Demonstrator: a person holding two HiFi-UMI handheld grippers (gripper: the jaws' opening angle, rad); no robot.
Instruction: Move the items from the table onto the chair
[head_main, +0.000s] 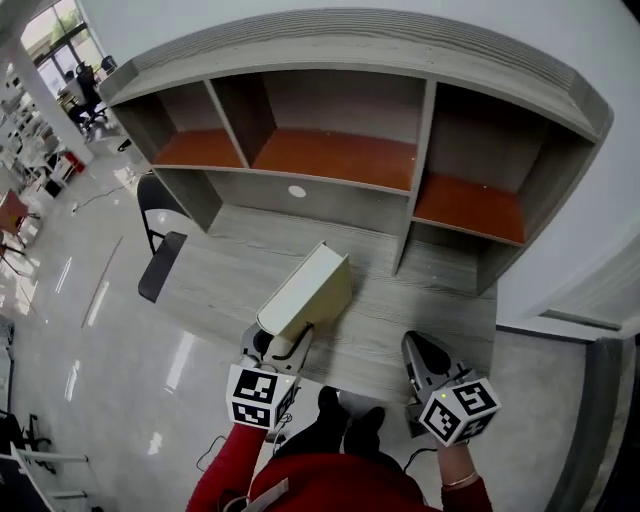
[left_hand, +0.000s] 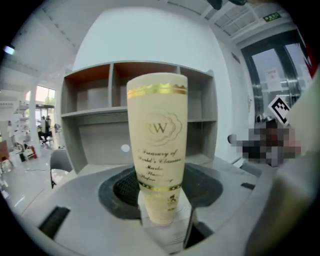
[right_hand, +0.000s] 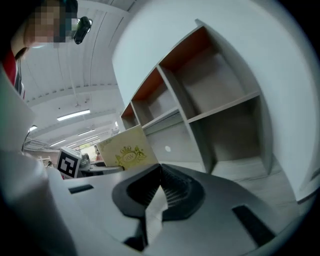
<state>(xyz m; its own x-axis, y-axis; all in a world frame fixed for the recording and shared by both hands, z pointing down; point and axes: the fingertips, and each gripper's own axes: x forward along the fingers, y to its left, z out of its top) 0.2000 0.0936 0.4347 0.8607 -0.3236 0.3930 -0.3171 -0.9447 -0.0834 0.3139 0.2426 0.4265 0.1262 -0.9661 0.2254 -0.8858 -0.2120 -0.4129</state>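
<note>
A cream book (head_main: 305, 292) with gold lettering is clamped at its near end by my left gripper (head_main: 283, 345), and it hangs tilted above the grey wooden table (head_main: 380, 335). In the left gripper view the book (left_hand: 158, 145) stands upright between the jaws of the left gripper (left_hand: 160, 192), spine towards the camera. My right gripper (head_main: 428, 362) hovers over the table's near right edge, its black pads together and nothing in them. In the right gripper view the right gripper (right_hand: 161, 182) is shut, and the book (right_hand: 125, 150) shows off to the left.
A black chair (head_main: 158, 245) stands on the floor left of the table. A grey hutch with orange-brown shelves (head_main: 335, 155) rises along the table's back. The person's red sleeves and dark shoes (head_main: 345, 420) are at the near edge.
</note>
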